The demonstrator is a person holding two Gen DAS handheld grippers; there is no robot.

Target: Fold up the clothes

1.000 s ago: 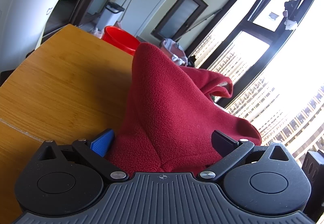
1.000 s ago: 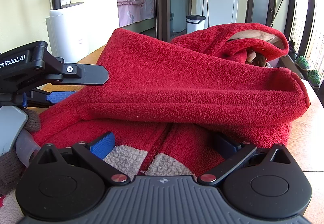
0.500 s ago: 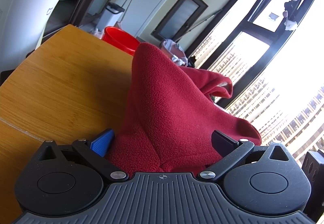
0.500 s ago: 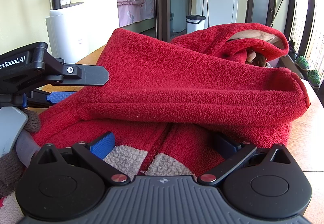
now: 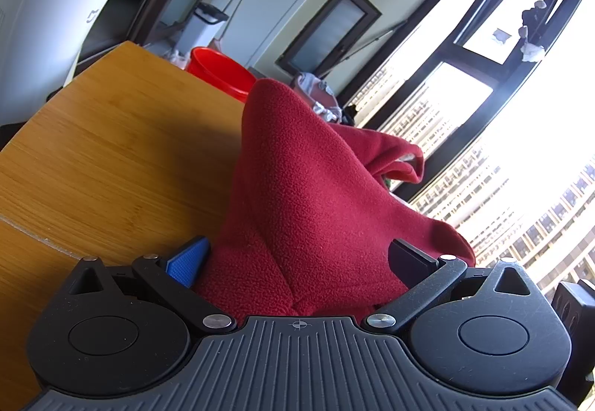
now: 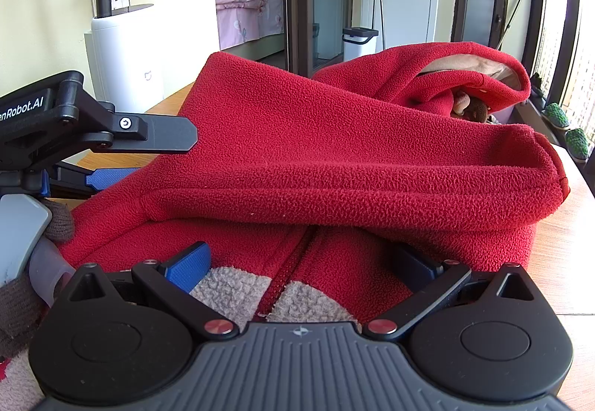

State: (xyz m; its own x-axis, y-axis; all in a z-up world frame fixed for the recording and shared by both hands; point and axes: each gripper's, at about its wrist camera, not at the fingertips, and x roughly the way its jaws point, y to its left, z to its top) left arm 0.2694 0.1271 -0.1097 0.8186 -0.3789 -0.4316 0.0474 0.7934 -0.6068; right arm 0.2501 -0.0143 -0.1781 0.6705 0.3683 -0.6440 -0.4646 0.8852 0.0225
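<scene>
Gripping red fleece garment (image 5: 312, 210) (image 6: 334, 158), both grippers

A red fleece garment (image 6: 334, 151) is seen heaped on the wooden counter (image 5: 111, 158). A thick fold is laid crosswise over the lower part, where a closed zipper (image 6: 288, 262) runs up the middle. A beige, nubby lining (image 6: 238, 286) is exposed at the near edge on both sides of the zipper. At the far end, a rumpled opening with pale lining (image 6: 472, 65) is raised above the rest.
</scene>
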